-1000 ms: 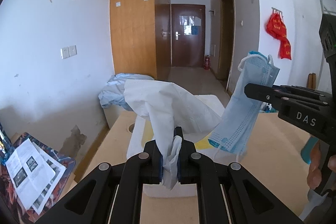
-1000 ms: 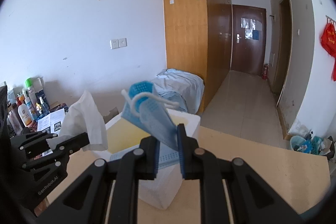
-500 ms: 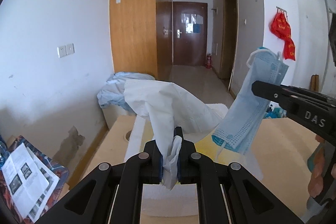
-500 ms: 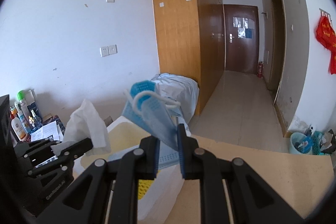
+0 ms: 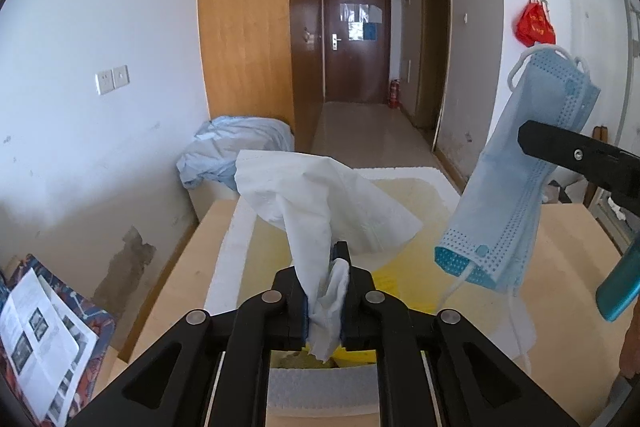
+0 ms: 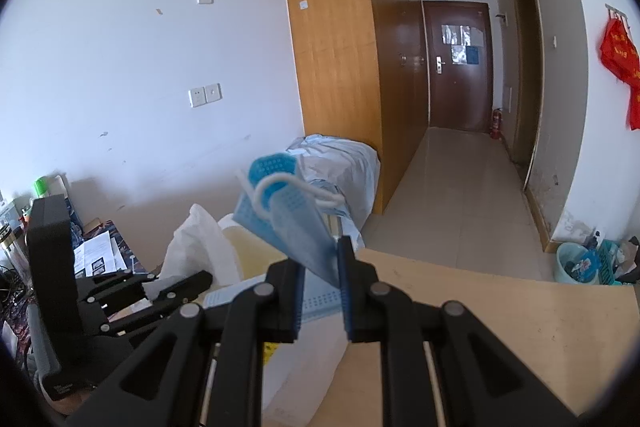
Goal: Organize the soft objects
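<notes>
Tissue (image 5: pixel 320 211) first: it's white, crumpled, and pinched tight in the left gripper (image 5: pixel 326 291), whose fingers are closed down on its lower end so the rest fans up and out above the foam box (image 5: pixel 232 247). That white foam box with the yellowish inside is the landmark, sitting on the light wooden table (image 5: pixel 560 267).

Right of the tissue, also up over the box, hangs the blue face mask (image 5: pixel 520 187), folded over with white ear loops dangling. The right gripper (image 6: pixel 320 267) has it clamped, fingers squeezed nearly together with just the mask between them. From the right wrist view the mask (image 6: pixel 296 215) sticks up and leans left, and the left gripper (image 6: pixel 176 285) shows at the box's left side with the tissue (image 6: pixel 200 247) poking up.

Left of the box, lower down, there's a printed leaflet (image 5: pixel 36 343) on a patterned cloth. Just behind the box is a pale blue bundle of fabric (image 5: pixel 240 143), then the wooden wardrobe (image 5: pixel 248 27), and far down the hallway a dark brown door (image 5: pixel 356 43).
</notes>
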